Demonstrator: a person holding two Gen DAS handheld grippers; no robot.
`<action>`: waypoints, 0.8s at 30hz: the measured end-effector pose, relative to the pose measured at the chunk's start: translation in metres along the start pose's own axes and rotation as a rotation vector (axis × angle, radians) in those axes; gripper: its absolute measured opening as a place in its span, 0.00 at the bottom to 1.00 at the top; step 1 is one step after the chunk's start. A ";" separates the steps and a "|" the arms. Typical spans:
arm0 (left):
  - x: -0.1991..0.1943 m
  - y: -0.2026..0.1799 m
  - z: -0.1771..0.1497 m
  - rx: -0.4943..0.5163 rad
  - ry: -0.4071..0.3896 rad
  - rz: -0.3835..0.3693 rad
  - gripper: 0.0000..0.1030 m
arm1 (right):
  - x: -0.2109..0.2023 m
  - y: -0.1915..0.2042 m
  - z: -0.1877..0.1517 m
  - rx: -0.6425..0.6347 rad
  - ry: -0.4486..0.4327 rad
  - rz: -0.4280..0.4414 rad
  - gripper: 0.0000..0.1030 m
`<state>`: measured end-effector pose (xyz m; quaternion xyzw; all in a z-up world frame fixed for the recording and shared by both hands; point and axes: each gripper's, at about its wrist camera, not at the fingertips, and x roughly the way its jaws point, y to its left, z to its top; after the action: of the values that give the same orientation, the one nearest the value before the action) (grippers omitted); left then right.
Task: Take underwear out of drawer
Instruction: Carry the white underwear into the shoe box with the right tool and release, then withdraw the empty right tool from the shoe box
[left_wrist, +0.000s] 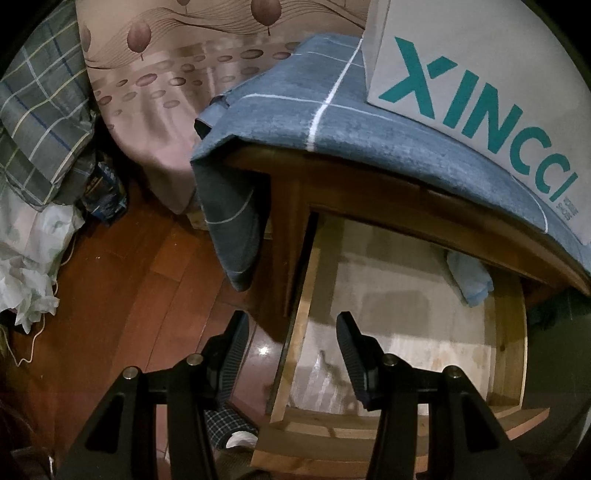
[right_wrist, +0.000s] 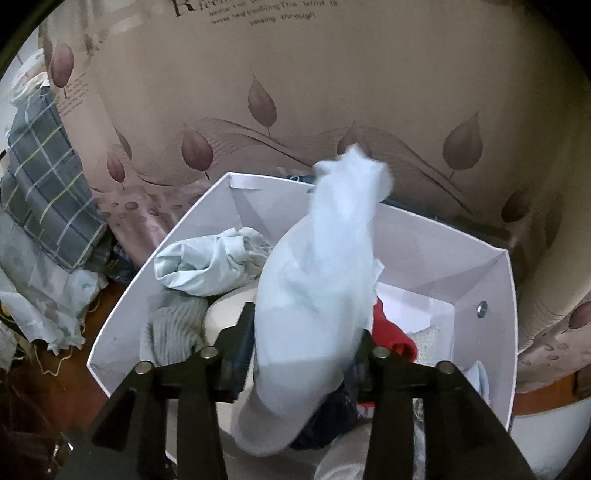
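Right wrist view first: our right gripper (right_wrist: 303, 350) has its fingers (right_wrist: 236, 354) pinching a pale blue underwear piece (right_wrist: 317, 280), which bulges between them and stands up past the tips, a bit blurred. Directly below it we see the white paper bag (right_wrist: 509, 295) open, with more clothing inside: a grey knit piece (right_wrist: 173, 332) left of the gripper, a red item (right_wrist: 391, 332) right of it, and a crumpled pale cloth (right_wrist: 210, 262) farther back. Beyond the bag lies the leaf-print bedsheet (right_wrist: 332, 92).

In the left wrist view, our left gripper (left_wrist: 291, 354) hangs with fingers (left_wrist: 232, 354) spread and nothing between them, over the near left corner of the open wooden drawer (left_wrist: 513, 332). At the drawer's far right corner, well apart from those fingers, we see a folded light blue garment (left_wrist: 469, 280). Above the drawer a blue cloth (left_wrist: 295, 114) drapes the cabinet top, bearing the bag.
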<state>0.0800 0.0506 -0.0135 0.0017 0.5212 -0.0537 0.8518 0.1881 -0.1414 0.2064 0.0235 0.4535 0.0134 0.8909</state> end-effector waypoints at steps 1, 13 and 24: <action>0.000 0.000 0.000 -0.001 -0.001 0.001 0.49 | -0.003 0.002 0.000 -0.006 -0.004 -0.003 0.47; -0.003 0.007 0.001 -0.014 -0.021 0.032 0.49 | -0.074 0.014 -0.049 -0.054 -0.101 0.018 0.58; -0.001 -0.004 -0.004 0.053 -0.030 0.076 0.49 | -0.107 -0.009 -0.167 -0.127 -0.112 -0.076 0.65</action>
<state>0.0759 0.0469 -0.0141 0.0432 0.5063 -0.0348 0.8606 -0.0095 -0.1500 0.1938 -0.0497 0.4016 0.0068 0.9144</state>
